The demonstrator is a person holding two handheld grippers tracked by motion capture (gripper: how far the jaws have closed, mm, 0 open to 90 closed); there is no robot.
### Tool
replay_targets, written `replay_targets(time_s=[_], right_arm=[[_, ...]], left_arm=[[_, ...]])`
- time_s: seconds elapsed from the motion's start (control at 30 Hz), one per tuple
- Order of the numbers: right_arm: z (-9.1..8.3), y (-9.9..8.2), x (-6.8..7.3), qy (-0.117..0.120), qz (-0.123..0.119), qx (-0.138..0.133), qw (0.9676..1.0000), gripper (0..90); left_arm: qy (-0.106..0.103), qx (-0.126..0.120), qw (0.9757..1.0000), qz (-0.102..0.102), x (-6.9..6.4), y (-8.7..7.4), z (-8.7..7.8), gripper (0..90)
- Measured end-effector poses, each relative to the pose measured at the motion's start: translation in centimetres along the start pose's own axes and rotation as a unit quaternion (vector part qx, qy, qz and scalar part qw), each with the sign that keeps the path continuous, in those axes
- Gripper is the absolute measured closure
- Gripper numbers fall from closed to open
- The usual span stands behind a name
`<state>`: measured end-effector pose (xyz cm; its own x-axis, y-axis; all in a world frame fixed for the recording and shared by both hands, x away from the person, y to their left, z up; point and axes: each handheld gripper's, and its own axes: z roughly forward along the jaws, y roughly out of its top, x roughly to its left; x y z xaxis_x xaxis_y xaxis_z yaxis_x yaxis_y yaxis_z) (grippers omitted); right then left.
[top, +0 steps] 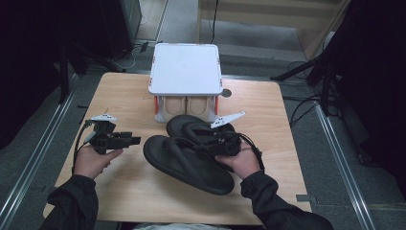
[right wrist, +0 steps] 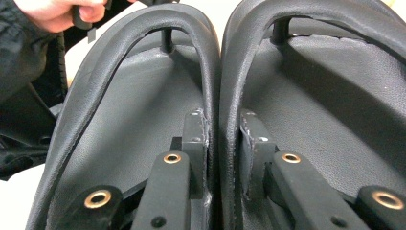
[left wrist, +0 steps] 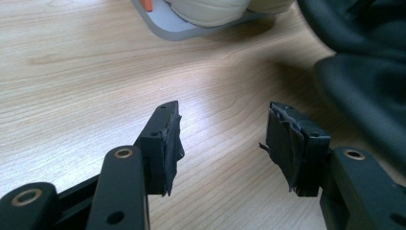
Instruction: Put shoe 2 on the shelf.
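Note:
Two black thong sandals lie side by side in the middle of the wooden table, the nearer sandal in front of the farther one. My right gripper reaches in from their right. In the right gripper view its jaws are shut on the two adjoining straps, the left strap pressed against the right strap. My left gripper sits left of the sandals, pointing at them. It is open over bare wood, with a sandal edge to its right.
At the back of the table stands a white two-level shoe rack with a beige pair of shoes on its lower shelf. The rack's grey base and a beige shoe lie ahead of the left gripper. Cables and stands surround the table.

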<state>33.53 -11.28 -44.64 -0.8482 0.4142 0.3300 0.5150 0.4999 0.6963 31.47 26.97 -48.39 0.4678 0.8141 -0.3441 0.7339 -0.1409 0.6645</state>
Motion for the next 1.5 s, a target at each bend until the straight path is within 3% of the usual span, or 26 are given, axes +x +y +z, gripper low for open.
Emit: replay_targets(time_s=[0.53, 0.83, 1.03, 1.1, 1.23, 1.5], right_arm=[[-2.4, 5.1, 0.8, 0.027, -0.051, 0.022, 0.9981, 76.7], [-4.5, 8.4, 1.9, 0.038, -0.047, 0.006, 0.9982, 76.7], [-5.3, 10.7, 2.0, 0.009, -0.036, 0.002, 0.9993, 76.6], [-5.4, 11.3, 1.7, -0.006, -0.020, 0.000, 0.9998, 76.6], [-5.6, 12.5, 0.3, -0.025, 0.009, -0.010, 0.9996, 76.6], [-5.2, 15.0, -2.2, -0.077, 0.031, -0.022, 0.9963, 76.6]], left_arm=[[0.004, -0.005, 0.9999, -0.011, 0.6, -0.3, -0.5, 45.8], [0.006, -0.005, 0.9999, -0.012, 0.6, -0.3, -0.6, 45.9], [0.005, -0.005, 0.9999, -0.012, 0.6, -0.3, -0.6, 45.9], [0.006, -0.006, 0.9999, -0.013, 0.6, -0.3, -0.5, 45.9], [0.005, -0.005, 0.9999, -0.012, 0.7, -0.3, -0.5, 45.9], [0.004, -0.004, 0.9999, -0.011, 0.7, -0.3, -0.4, 45.9]])
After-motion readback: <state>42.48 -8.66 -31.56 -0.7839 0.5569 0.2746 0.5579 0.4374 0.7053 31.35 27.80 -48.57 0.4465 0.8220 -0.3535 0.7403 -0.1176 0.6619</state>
